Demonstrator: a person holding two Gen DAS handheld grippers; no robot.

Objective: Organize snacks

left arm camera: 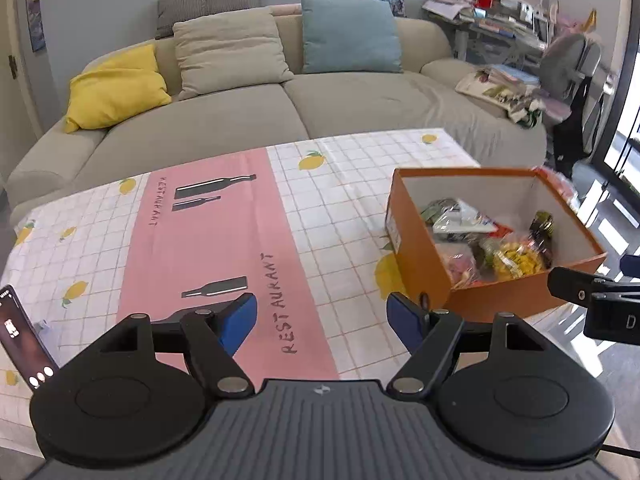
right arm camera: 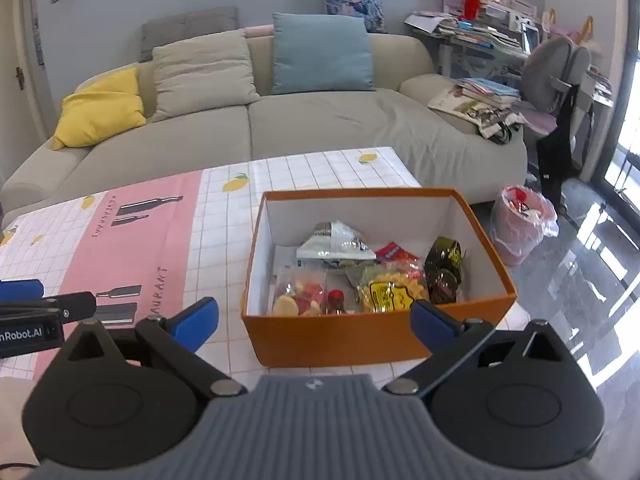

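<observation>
Snacks (right arm camera: 376, 276) are lying inside the orange box (right arm camera: 360, 336) on the bench (left arm camera: 340, 208). Left tool (left arm camera: 322, 322) is hovering left of the box, spread wide, gripping nothing. Right tool (right arm camera: 314, 322) is hanging before the box's near wall, likewise agape and unladen.

The orange cardboard box (right arm camera: 352, 336) stands on the table (right arm camera: 224, 216) at its right end, with the crinkly plastic snack packets (right arm camera: 384, 284) inside. The beige fabric sofa (right arm camera: 320, 128) is behind the table.
</observation>
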